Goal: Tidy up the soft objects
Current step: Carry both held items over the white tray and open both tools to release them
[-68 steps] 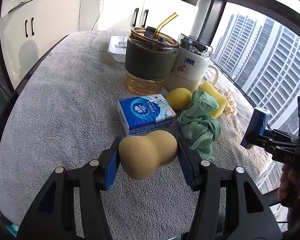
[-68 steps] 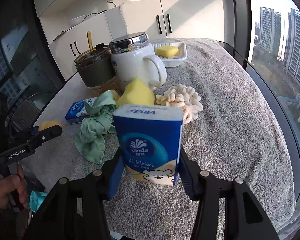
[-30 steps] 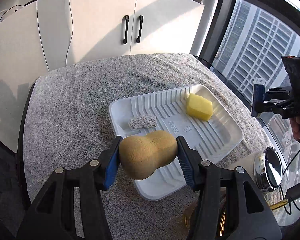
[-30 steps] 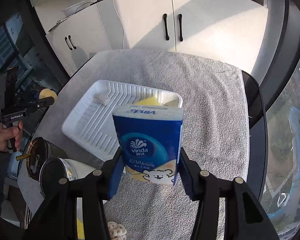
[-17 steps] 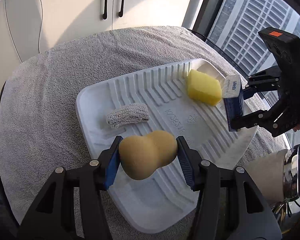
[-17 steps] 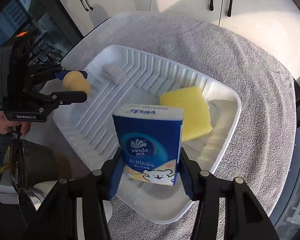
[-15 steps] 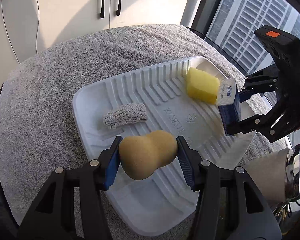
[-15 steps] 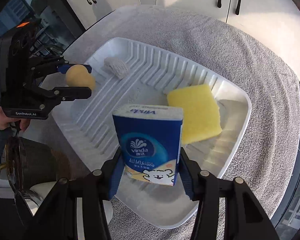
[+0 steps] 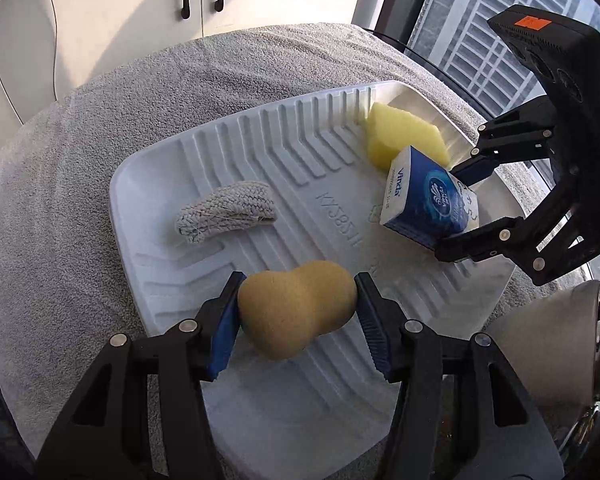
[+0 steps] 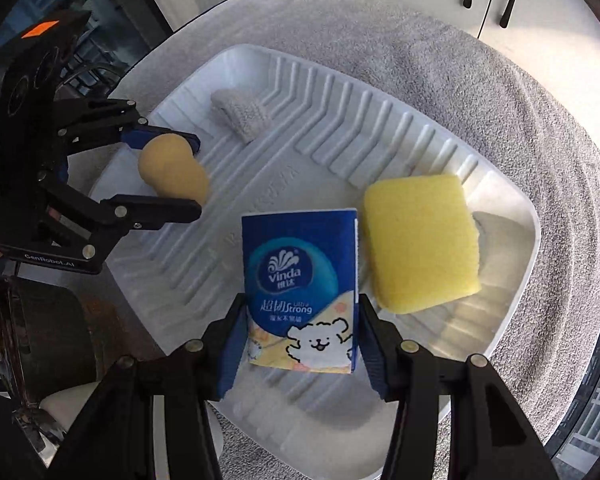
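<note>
A white ribbed tray (image 9: 300, 152) (image 10: 340, 128) lies on the grey towel. My left gripper (image 9: 296, 320) (image 10: 180, 184) is shut on a tan gourd-shaped sponge (image 9: 296, 308) (image 10: 172, 168) and holds it over the tray's near left part. My right gripper (image 10: 300, 340) (image 9: 456, 208) is shut on a blue Vinda tissue pack (image 10: 300, 288) (image 9: 428, 200), tilted down into the tray beside a yellow sponge (image 10: 420, 240) (image 9: 404, 140). A grey knitted pad (image 9: 226, 212) (image 10: 240, 114) lies in the tray's far left part.
A grey towel (image 9: 60, 200) covers the round table. A dark cup (image 10: 32, 340) and a white mug with a metal lid (image 9: 560, 340) stand just beside the tray's near edge. White cabinets (image 9: 140, 0) are behind the table, and a window (image 9: 480, 20) is to the right.
Both grippers have moved from the table's other end to over the tray and come lower. The tissue pack has tipped forward and down next to the yellow sponge.
</note>
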`<state>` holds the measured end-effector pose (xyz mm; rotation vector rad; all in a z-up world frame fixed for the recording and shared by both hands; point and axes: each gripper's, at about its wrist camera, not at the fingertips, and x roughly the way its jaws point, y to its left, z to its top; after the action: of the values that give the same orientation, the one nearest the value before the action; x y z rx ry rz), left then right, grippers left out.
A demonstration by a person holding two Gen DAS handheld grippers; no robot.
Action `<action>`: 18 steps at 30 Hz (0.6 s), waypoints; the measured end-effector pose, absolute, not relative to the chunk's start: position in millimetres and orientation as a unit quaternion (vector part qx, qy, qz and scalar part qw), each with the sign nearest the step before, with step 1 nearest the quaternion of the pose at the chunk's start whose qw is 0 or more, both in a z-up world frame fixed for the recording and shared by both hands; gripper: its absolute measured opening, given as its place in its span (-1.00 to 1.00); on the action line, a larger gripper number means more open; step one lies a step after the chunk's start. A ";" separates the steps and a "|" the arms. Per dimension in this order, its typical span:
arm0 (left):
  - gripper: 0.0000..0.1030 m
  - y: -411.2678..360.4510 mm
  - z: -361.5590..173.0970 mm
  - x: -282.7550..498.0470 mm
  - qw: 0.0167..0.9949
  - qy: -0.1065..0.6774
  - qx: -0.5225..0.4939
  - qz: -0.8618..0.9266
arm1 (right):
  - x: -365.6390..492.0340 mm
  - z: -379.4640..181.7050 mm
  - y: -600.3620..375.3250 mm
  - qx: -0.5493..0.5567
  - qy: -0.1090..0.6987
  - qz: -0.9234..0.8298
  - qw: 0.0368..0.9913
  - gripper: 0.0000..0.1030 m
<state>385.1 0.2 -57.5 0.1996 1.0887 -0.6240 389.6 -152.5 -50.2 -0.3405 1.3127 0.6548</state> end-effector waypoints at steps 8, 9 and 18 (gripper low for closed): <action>0.58 3.6 -55.6 382.0 0.818 0.496 0.090 -0.277 | 400.2 -55.5 -147.3 -0.149 0.596 0.278 0.738 0.10; 0.60 3.9 -54.5 380.9 0.818 0.495 0.090 -0.277 | 400.4 -55.7 -146.6 -0.150 0.595 0.275 0.740 0.10; 0.79 17.6 -45.2 382.2 0.828 0.487 0.053 -0.272 | 399.6 -47.2 -157.2 -0.128 0.586 0.268 0.754 0.17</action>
<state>382.2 17.6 -45.2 0.1132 1.0336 -0.5776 399.6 -157.2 -47.2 -0.2798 1.2787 0.5858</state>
